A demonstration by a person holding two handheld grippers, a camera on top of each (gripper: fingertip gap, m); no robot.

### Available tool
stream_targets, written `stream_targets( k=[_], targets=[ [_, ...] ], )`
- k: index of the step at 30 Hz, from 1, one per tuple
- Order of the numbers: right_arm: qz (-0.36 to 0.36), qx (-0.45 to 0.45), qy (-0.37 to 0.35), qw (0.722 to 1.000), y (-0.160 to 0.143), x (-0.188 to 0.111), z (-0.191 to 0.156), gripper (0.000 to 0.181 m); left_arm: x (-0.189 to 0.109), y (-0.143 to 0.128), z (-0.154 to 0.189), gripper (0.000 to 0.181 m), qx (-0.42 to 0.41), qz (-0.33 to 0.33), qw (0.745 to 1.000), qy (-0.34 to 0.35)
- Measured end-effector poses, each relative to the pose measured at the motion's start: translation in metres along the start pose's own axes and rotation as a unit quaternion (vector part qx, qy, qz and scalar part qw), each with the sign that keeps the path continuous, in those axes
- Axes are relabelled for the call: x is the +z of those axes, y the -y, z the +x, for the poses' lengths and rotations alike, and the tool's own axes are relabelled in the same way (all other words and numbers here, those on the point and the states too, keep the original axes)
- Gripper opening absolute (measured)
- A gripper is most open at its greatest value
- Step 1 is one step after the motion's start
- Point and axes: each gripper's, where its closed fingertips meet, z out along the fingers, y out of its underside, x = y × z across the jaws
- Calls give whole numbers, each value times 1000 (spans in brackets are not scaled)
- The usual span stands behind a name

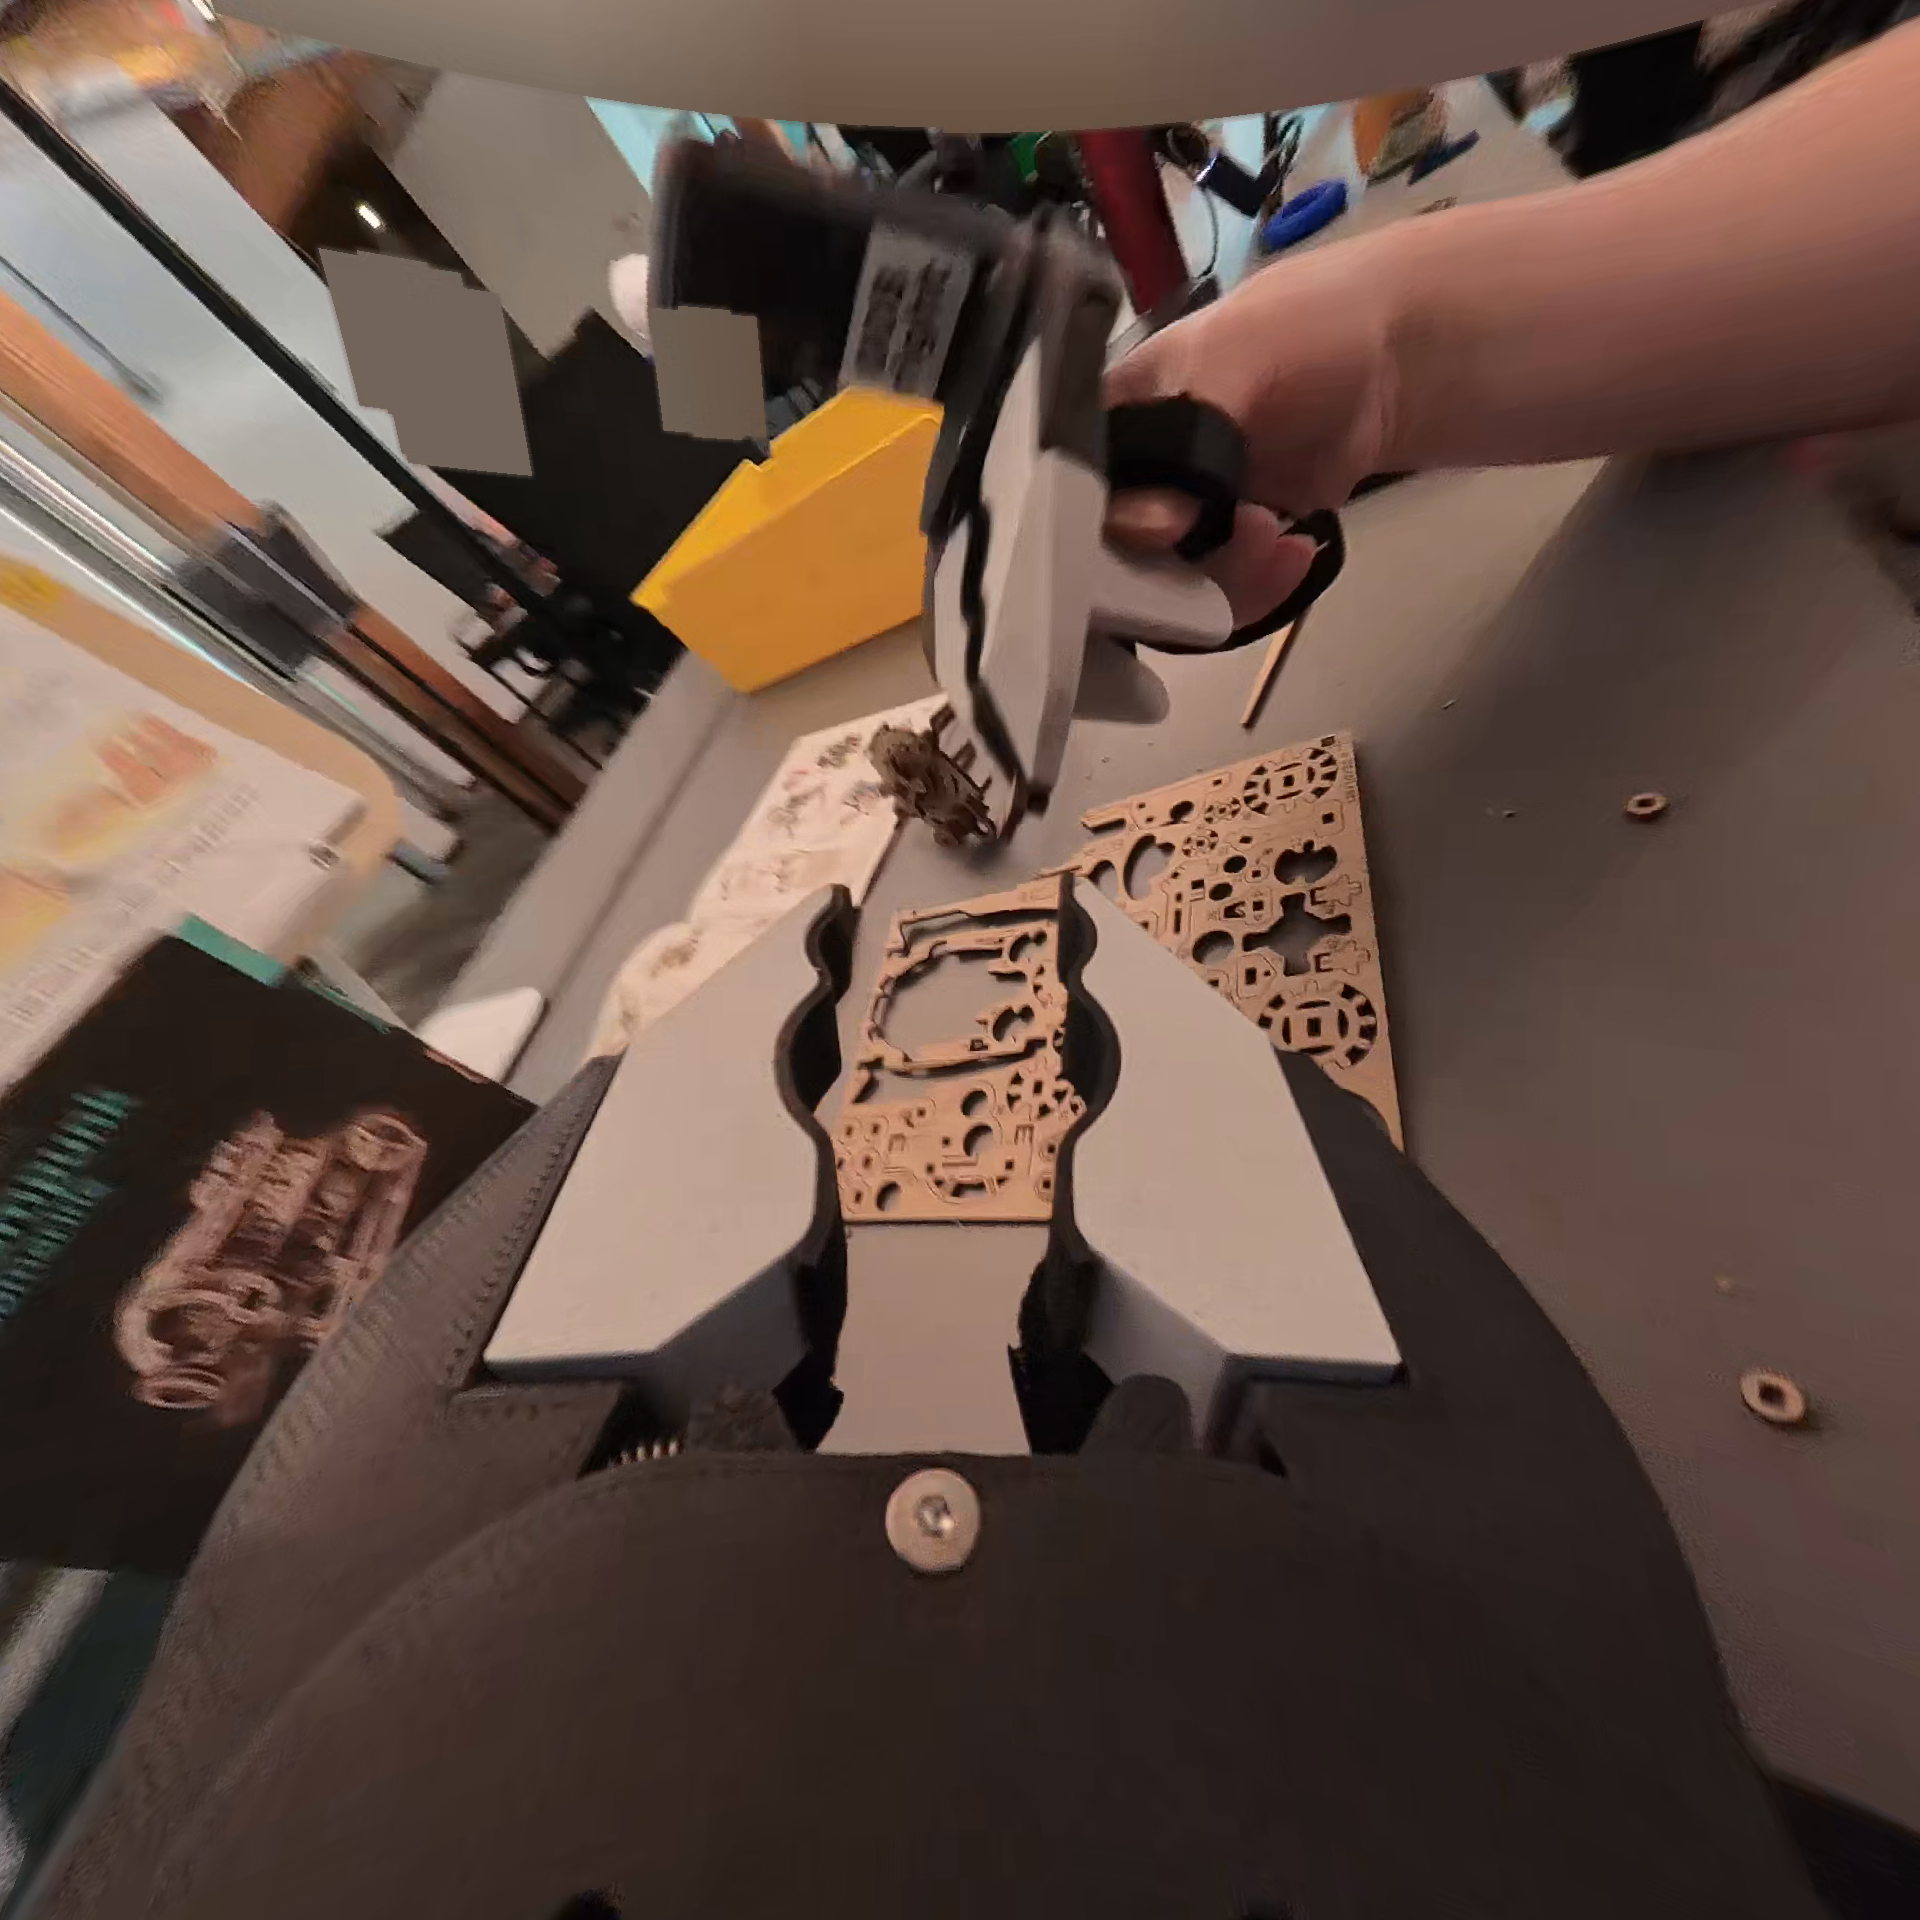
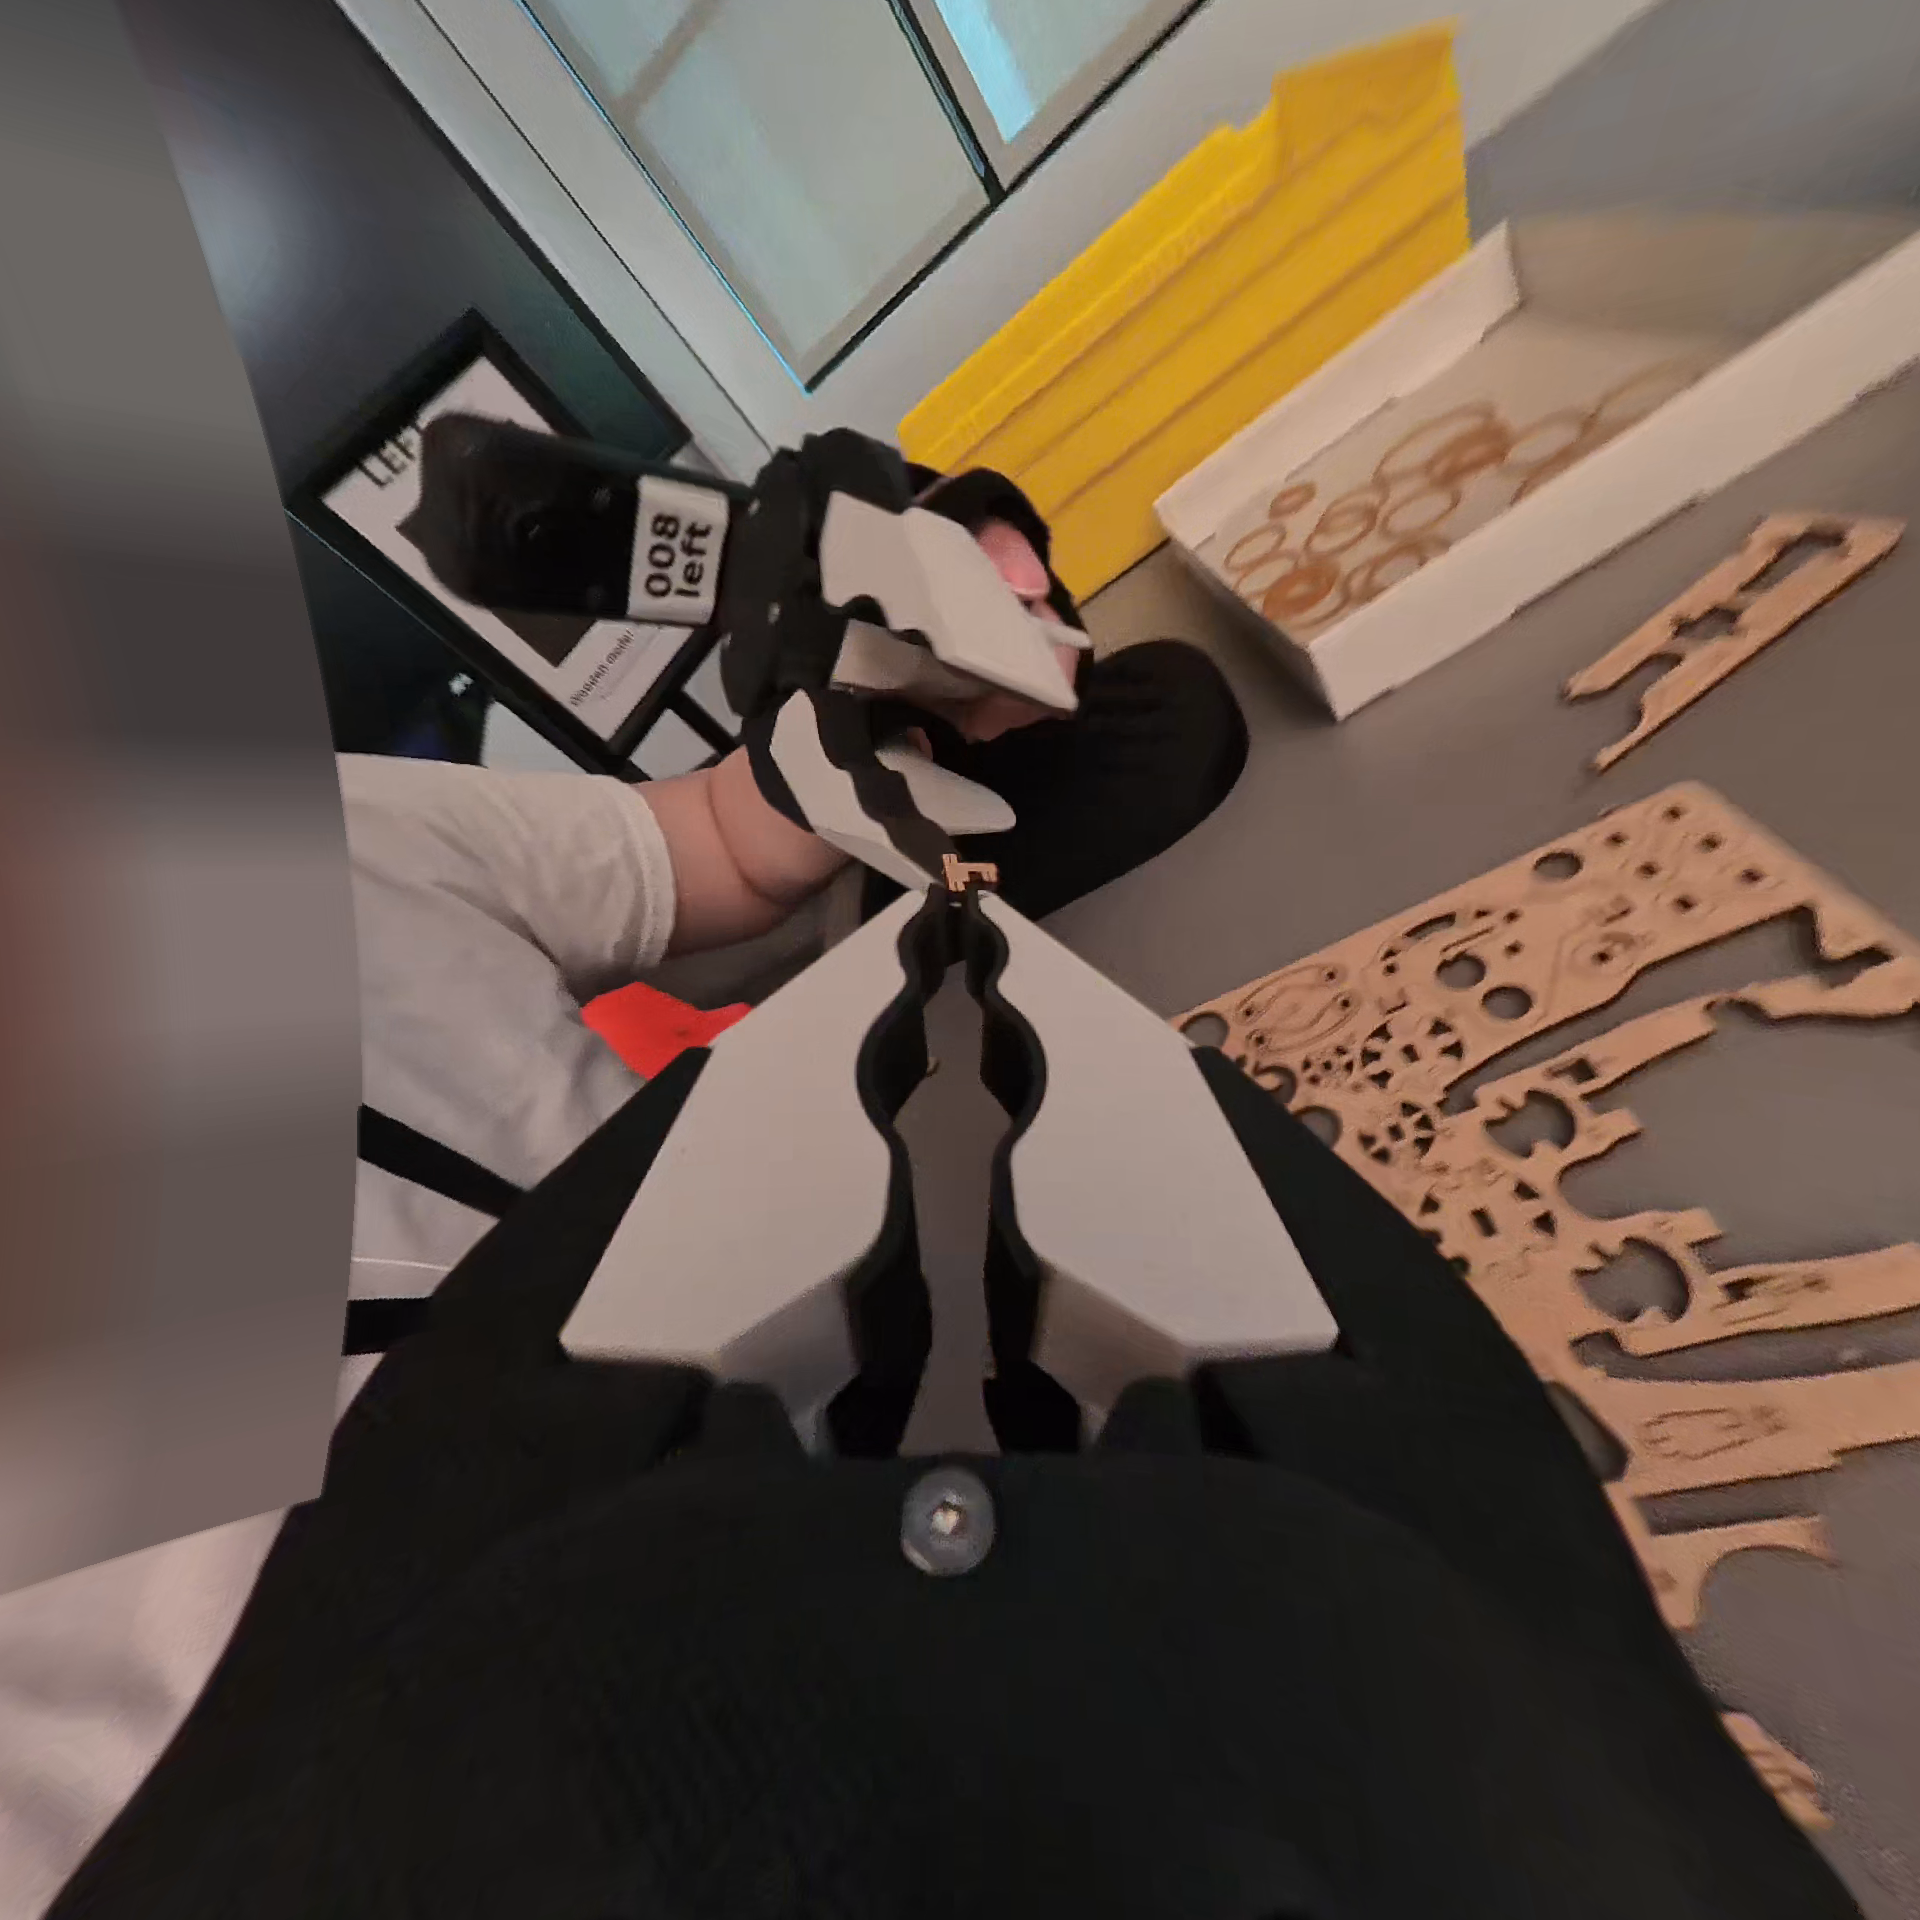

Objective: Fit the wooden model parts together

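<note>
I have the right gripper (image 2: 951,914) pinched on a tiny wooden piece (image 2: 968,873) at its very tips, jaws almost together around it; in the left wrist view that same gripper points down at a small part-built wooden assembly (image 1: 930,795) standing on the grey table (image 1: 1610,1039) beside an instruction sheet (image 1: 800,831); whether the piece touches the assembly I cannot tell, the frame is blurred there. My left gripper (image 1: 951,925) hangs above the table with jaws apart and nothing between them; through the gap I see a punched-out plywood sheet (image 1: 956,1081), and a 2nd sheet (image 1: 1247,894) lies just beside it. I judge the build well under way: both sheets show many empty cut-outs and an assembly already stands. Still to do: seating this piece; loose washers (image 1: 1771,1394) and a white tray of wooden rings (image 2: 1382,499) near the yellow bin (image 2: 1195,343) suggest more parts wait.
</note>
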Motion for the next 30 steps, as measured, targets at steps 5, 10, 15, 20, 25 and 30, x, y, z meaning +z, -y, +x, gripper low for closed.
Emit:
stream_targets(
  k=[5,10,15,20,25,30],
  targets=[
    [5,108,34,994,-2,-1,3,0,2,6,14,25,46,3,999,-7],
    [-8,139,41,989,-8,0,5,0,7,3,22,18,40,-3,999,-17],
    [-21,153,52,987,-13,4,4,0,9,2,27,12,44,-10,999,-25],
    [-32,161,53,985,-18,6,5,0,12,0,33,7,43,-18,998,-37],
    [-31,163,56,984,-18,6,6,0,13,-1,34,6,36,-19,998,-42],
    [-31,169,64,983,-19,7,5,0,13,0,35,6,21,-14,998,-52]
  ],
)
